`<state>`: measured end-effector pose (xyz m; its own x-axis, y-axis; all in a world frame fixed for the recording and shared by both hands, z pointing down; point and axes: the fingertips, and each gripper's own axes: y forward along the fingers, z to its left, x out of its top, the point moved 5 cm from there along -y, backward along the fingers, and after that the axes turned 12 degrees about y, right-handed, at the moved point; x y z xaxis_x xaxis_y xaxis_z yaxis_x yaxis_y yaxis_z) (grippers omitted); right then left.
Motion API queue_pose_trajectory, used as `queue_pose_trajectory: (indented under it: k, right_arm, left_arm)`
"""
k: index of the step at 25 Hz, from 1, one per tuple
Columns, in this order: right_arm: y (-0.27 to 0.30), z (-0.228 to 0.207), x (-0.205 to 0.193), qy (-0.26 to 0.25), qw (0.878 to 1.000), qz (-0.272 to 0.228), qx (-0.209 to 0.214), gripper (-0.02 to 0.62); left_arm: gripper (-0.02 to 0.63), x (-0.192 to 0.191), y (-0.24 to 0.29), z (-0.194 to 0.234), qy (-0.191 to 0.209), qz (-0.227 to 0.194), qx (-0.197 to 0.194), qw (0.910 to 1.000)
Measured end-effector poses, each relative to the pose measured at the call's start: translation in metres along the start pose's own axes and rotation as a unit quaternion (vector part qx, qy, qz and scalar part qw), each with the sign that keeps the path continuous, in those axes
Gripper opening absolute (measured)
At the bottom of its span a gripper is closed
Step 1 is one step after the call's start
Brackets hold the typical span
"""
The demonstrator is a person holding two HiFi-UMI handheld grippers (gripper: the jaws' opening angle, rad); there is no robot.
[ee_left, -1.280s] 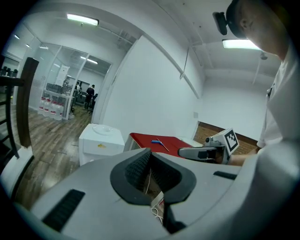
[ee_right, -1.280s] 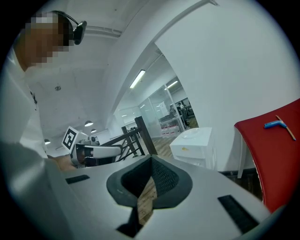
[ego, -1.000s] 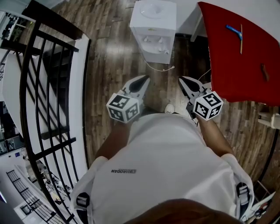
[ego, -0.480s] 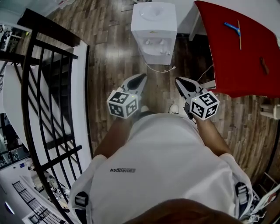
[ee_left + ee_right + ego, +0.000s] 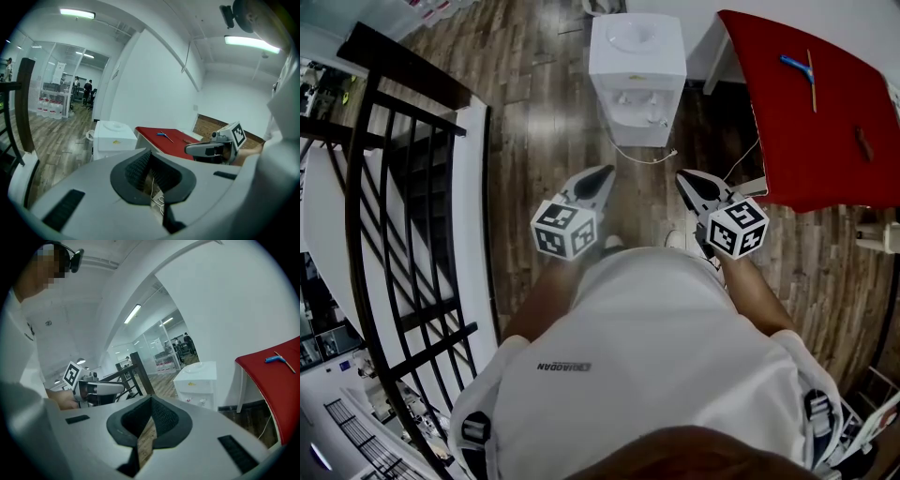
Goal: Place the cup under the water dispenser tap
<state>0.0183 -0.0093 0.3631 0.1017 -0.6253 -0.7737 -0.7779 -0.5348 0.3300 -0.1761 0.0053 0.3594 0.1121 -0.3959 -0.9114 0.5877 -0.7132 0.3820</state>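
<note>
A white water dispenser (image 5: 637, 75) stands on the wooden floor straight ahead, its taps (image 5: 639, 97) facing me. It also shows in the left gripper view (image 5: 112, 138) and the right gripper view (image 5: 199, 380). No cup is in any view. My left gripper (image 5: 602, 178) and right gripper (image 5: 686, 180) are held side by side at waist height, well short of the dispenser, both pointing at it. Each is shut with nothing between its jaws, as seen up close for the left gripper (image 5: 150, 154) and the right gripper (image 5: 151, 399).
A red-topped table (image 5: 806, 112) stands right of the dispenser with a blue tool (image 5: 799, 66) on it. A black stair railing (image 5: 403, 187) runs along the left. A white cable (image 5: 652, 155) lies on the floor in front of the dispenser.
Both grippers stay shut and side by side. The view has shifted a little, so the dispenser sits slightly further right and looks smaller.
</note>
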Motion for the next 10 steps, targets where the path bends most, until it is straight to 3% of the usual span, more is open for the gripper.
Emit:
queue_pose_trajectory:
  k: [10]
  right_arm:
    - [0.012,0.016,-0.006,-0.008,1.0,0.01,-0.002,0.021]
  left_arm:
    - [-0.005,0.0,-0.015,0.016,0.005,-0.002,-0.001,1.0]
